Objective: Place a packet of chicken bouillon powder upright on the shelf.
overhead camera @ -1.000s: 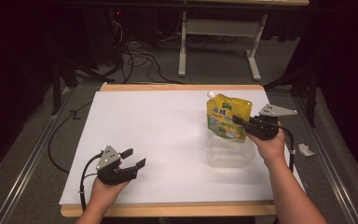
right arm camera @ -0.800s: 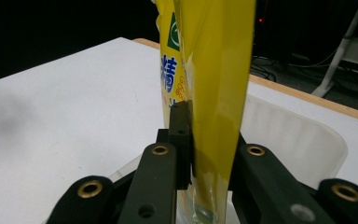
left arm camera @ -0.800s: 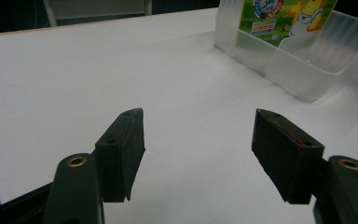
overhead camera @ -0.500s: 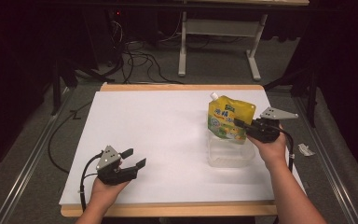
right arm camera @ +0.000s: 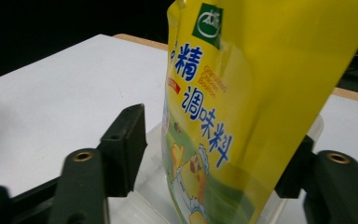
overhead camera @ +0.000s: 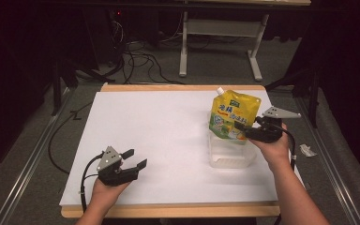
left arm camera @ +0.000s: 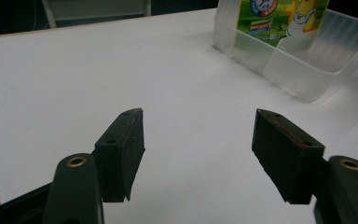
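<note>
Both grippers sit near the person's edge of the table (overhead camera: 168, 208): the left gripper (overhead camera: 136, 159) rests low on the white sheet with its jaws spread wide and nothing between them, while the right gripper (overhead camera: 240, 126) is held at the yellow seasoning pouch (overhead camera: 232, 115), its jaws having just been opening. In the right gripper view the pouch (right arm camera: 242, 116) stands between the jaws; the near jaw stands clear of it with a gap, and the far jaw is partly hidden behind the pouch's edge, so whether that pad brushes the foil is hard to tell. The pouch's foot is cut off at the bottom of that view, and its top corner runs out of frame. From the left gripper view the pouch (left arm camera: 279, 18) is cropped at the top, only its lower print showing, standing inside the clear plastic tub (left arm camera: 303, 60), whose far right corner runs off the picture. From above, the tub (overhead camera: 229, 154) lies toward the right side of the sheet, with the pouch upright in its far end and leaning slightly back, spout at its upper left. Open white surface stretches left of the tub and ahead of the left gripper up to the far wooden edge. Beyond the table, cables (overhead camera: 136, 51) and a stand's legs (overhead camera: 215, 51) fade into a dark floor
</note>
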The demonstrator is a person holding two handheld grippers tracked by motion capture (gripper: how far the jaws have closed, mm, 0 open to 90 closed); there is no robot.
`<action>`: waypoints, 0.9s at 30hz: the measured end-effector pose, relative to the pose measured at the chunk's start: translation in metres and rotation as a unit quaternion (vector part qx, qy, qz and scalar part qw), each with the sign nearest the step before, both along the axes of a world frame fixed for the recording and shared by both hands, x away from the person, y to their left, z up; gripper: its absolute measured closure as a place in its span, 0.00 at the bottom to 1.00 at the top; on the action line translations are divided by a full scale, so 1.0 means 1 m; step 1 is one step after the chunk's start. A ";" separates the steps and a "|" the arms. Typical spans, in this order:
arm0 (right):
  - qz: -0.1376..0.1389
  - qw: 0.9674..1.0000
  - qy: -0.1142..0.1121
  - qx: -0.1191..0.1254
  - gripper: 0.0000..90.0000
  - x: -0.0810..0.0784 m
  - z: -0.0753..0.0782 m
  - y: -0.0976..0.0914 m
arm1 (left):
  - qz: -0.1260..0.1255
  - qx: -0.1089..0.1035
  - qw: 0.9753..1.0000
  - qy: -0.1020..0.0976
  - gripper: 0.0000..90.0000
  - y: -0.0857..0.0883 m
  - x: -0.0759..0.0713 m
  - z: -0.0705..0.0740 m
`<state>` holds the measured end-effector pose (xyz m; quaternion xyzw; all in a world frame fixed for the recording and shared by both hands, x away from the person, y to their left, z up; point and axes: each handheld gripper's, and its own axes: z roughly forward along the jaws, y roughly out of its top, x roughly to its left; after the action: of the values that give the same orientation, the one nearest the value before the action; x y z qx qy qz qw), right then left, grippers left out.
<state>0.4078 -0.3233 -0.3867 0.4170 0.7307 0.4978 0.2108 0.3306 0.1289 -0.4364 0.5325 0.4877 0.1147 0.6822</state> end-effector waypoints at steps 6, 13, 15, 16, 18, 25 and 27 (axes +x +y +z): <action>-0.024 1.000 0.003 0.001 0.23 -0.001 0.001 -0.003 | -0.002 0.004 1.000 0.000 0.38 -0.001 0.000 0.000; -0.038 0.999 0.003 -0.002 0.17 -0.009 0.005 -0.005 | -0.004 0.006 1.000 -0.001 0.38 -0.002 -0.001 0.000; -0.042 0.999 0.000 -0.004 0.17 -0.014 0.008 -0.007 | -0.004 0.004 1.000 -0.001 0.38 -0.002 -0.002 0.000; -0.043 0.999 -0.002 -0.003 0.17 -0.017 0.009 -0.007 | -0.005 0.005 1.000 -0.001 0.38 -0.002 -0.002 0.000; -0.046 0.999 -0.005 -0.005 0.17 -0.025 0.011 -0.008 | -0.006 0.006 1.000 -0.002 0.38 -0.002 -0.002 0.001; -0.043 0.999 -0.024 -0.010 0.15 -0.062 0.023 -0.001 | -0.009 0.005 1.000 -0.005 0.38 -0.004 -0.004 0.002; -0.037 0.999 -0.030 -0.005 0.14 -0.072 0.027 0.006 | -0.011 0.006 1.000 -0.006 0.38 -0.005 -0.004 0.002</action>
<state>0.3354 -0.3178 -0.3600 0.4272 0.7107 0.4984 0.2530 0.3265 0.1239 -0.4343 0.5414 0.4771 0.1129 0.6830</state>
